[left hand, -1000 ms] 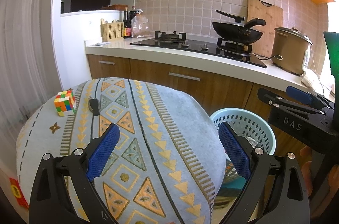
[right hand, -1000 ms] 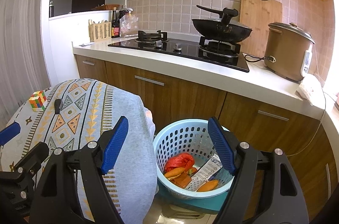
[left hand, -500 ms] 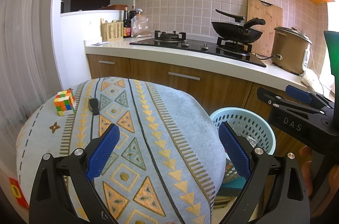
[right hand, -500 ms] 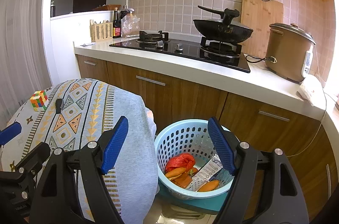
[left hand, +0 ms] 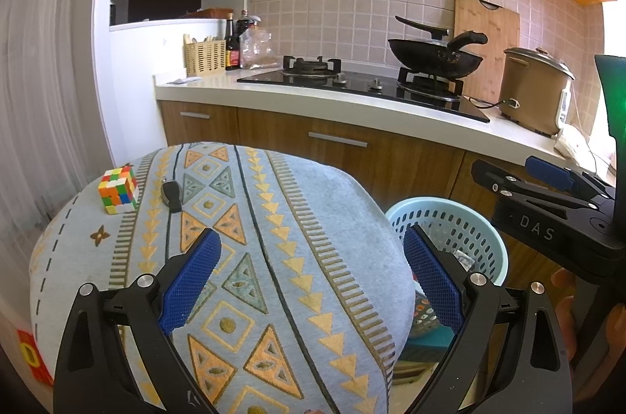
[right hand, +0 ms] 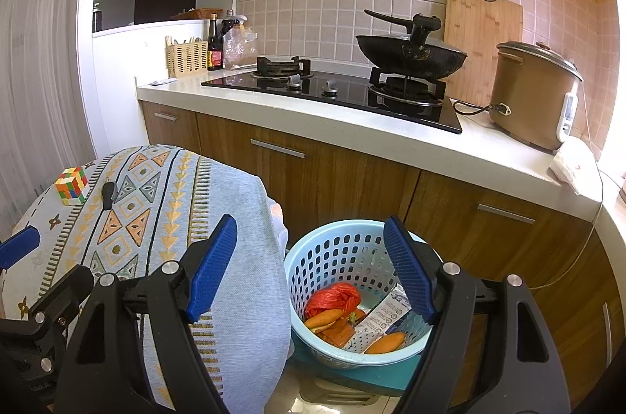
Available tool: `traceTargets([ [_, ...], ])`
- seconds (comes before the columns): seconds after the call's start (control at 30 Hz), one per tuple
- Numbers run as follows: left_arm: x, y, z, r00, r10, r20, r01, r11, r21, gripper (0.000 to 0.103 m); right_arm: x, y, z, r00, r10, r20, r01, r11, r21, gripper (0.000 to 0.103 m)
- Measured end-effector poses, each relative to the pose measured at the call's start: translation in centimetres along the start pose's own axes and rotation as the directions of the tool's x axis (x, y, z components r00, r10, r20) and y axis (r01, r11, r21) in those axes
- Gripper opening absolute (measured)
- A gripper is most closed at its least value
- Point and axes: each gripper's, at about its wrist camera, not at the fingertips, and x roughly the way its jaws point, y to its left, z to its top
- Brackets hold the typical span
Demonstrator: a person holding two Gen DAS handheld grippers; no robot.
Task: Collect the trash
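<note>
Both grippers, left gripper (left hand: 309, 281) and right gripper (right hand: 311, 267), hover with fingers spread wide, holding nothing. Trash lies in the light-blue perforated basket (right hand: 340, 249) beside the patterned tablecloth (left hand: 234, 238).

A home kitchen: gas hob (right hand: 332, 89) with wok (right hand: 411, 56), rice cooker (right hand: 534, 95), tiled wall, wooden cabinets (right hand: 352, 179).

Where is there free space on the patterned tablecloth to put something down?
The tablecloth is bare from the black key fob across to its right edge by the blue basket. Only the far left corner is occupied, by the puzzle cube and fob.
</note>
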Motion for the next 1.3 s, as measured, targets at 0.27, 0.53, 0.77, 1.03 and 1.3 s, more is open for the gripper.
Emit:
traceTargets([
  [0.27, 0.0, -0.07, -0.01, 1.0, 0.001, -0.001, -0.001, 1.0, 0.0, 0.092, 0.02, 0.01, -0.02, 1.0, -0.001, -0.001, 0.001, 1.0, -0.001, 0.073],
  [0.53, -0.01, -0.09, -0.01, 1.0, 0.002, -0.001, -0.002, 1.0, -0.001, 0.092, 0.14, 0.01, -0.12, 1.0, -0.002, -0.001, 0.002, 1.0, -0.003, 0.073],
  [0.77, -0.01, -0.05, 0.01, 1.0, 0.001, -0.001, -0.001, 1.0, -0.001, 0.092, 0.38, 0.41, -0.01, 1.0, 0.002, -0.001, -0.002, 1.0, -0.011, 0.073],
  [1.03, 0.2, 0.15, -0.13, 1.0, -0.012, -0.012, 0.012, 1.0, -0.006, 0.092, 0.33, 0.7, 0.05, 1.0, -0.001, 0.002, 0.001, 1.0, -0.016, 0.073],
  [1.3, 0.48, 0.54, -0.13, 1.0, -0.021, -0.017, 0.021, 1.0, -0.006, 0.092, 0.33, 0.83, 0.08, 1.0, -0.001, 0.001, 0.001, 1.0, -0.016, 0.073],
])
